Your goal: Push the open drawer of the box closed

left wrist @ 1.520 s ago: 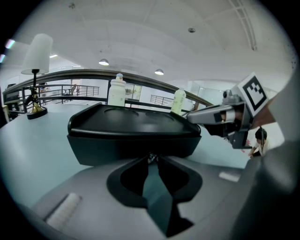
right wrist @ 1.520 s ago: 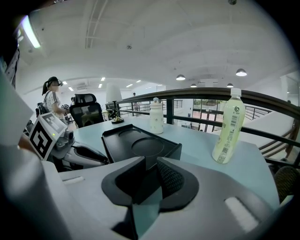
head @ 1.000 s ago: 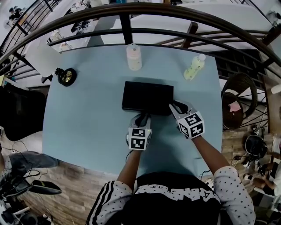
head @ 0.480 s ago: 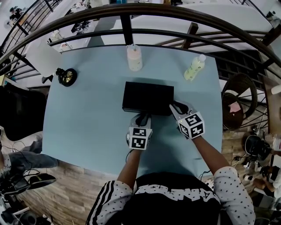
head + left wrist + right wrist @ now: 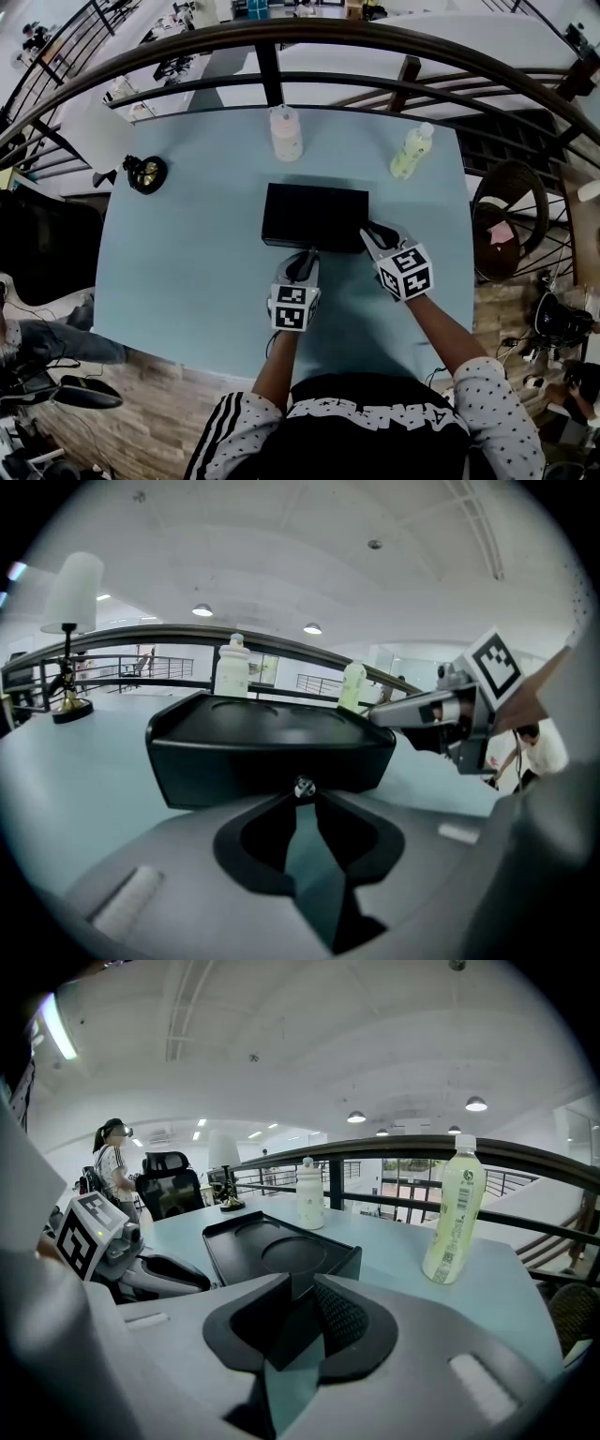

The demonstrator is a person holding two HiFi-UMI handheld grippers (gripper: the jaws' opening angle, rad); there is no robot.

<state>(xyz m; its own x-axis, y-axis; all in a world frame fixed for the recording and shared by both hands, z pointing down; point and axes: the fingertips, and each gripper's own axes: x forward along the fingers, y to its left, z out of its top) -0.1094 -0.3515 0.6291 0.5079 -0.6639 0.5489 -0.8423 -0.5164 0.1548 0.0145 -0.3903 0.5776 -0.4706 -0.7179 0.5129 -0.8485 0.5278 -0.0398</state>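
Comparing with half a second back: almost no change. The head view has slid slightly down-frame. Box [image 5: 314, 214], bottles and both grippers keep the same layout against each other. The box outline may read a hair shallower front to back, but that is too slight to be sure.

Box: black, flat, at frame centre on the teal table [image 5: 187, 244]. In the left gripper view the box [image 5: 272, 752] fills mid-frame and its drawer front looks flush with the body. A small silver knob [image 5: 303, 787] sits at the middle of the lower edge.

Left gripper [image 5: 302, 258]: at the box's near edge, just left of centre. In its own view the left gripper [image 5: 304, 801] has its jaws drawn together at the tips. Only a thin wedge of table shows behind them, and the tips are right at the knob. Cannot tell whether they pinch it or only butt against it.

Right gripper [image 5: 373, 232]: at the box's lower-right corner, touching or just beside it. In its own view the right gripper [image 5: 302, 1288] has its jaws a little apart, with a narrow gap. The dark corner of the box [image 5: 281, 1251] shows through the gap.

Behind the box: a white bottle [image 5: 286, 131] at upper centre and a green bottle [image 5: 412, 150] at upper right, both upright and well apart from the box. A lamp [image 5: 145, 173] stands at the table's upper-left corner.
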